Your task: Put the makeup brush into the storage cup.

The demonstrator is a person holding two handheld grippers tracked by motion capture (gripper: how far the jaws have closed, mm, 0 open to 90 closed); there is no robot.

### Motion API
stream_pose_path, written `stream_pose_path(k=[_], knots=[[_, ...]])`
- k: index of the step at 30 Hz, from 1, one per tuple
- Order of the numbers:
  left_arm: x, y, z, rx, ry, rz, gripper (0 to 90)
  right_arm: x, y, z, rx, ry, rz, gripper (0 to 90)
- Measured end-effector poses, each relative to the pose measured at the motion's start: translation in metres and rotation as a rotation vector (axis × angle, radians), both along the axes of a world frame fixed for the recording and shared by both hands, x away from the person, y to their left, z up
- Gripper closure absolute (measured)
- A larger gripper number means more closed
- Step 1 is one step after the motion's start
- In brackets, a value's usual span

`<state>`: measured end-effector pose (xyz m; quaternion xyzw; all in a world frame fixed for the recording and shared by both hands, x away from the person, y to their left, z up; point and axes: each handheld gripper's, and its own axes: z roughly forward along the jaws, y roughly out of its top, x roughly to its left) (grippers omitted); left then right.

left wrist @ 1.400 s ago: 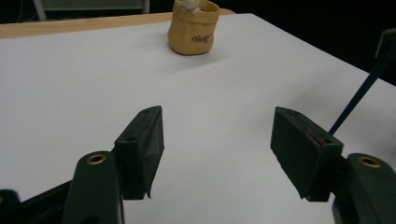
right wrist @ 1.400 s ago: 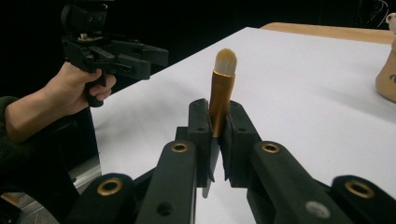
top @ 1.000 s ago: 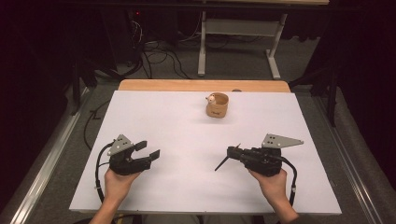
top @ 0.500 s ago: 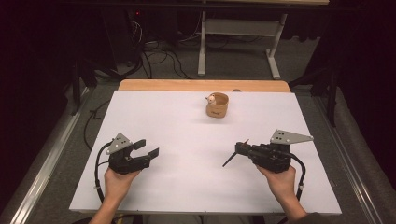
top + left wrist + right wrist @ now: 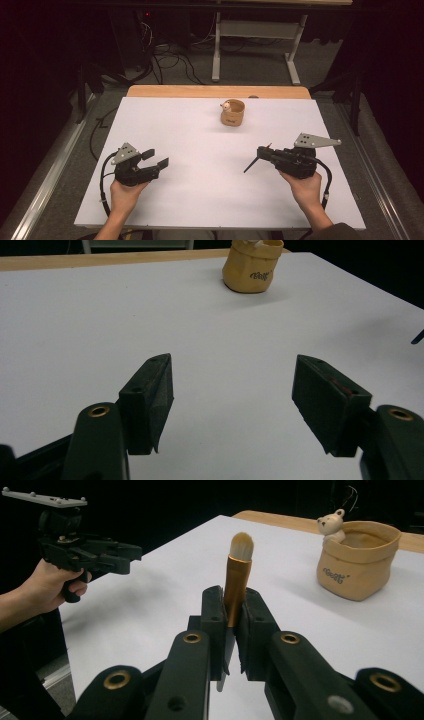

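Brush [image 5: 238, 575] clamped in right gripper [image 5: 231, 611] fingers, bristles up. Left gripper [image 5: 232, 390] fingers spread, empty. Carry to pouch [image 5: 233, 113], upper centre; keep brush steady, drop inside rim beside bear [image 5: 331, 524].

Light falls from overhead onto the white table [image 5: 200, 150]; everything around it sinks into near black, the floor cables behind it barely readable. High view is soft and grainy. Faint, diffuse shadows lie on the table beneath my two grippers. In my left gripper view the near jaws are slightly blurred, and the tan pouch [image 5: 252, 265] beyond them is crisper. In my right gripper view the brush [image 5: 237, 572] is sharp and the pouch mildly soft. No glare.
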<state>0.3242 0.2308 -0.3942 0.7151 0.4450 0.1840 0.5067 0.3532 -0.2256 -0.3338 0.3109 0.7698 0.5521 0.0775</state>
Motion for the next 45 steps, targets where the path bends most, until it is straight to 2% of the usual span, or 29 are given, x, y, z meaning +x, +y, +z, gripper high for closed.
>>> stream_pose_path(k=[5,18,36,45], knots=[[0.000,0.001,0.000,-0.011,0.000,0.008,33.4,0.005,-0.003,0.001,-0.004,-0.001,-0.016,85.2],[0.000,-0.002,-0.001,0.011,0.002,-0.001,33.9,0.015,-0.008,0.008,-0.033,-0.005,-0.051,85.1],[-0.001,0.000,-0.001,0.004,0.001,0.003,33.8,0.031,-0.008,0.017,-0.045,-0.008,-0.082,85.0],[-0.001,-0.001,-0.001,0.006,0.000,0.000,33.8,0.042,-0.005,0.022,-0.067,-0.011,-0.098,85.0]])
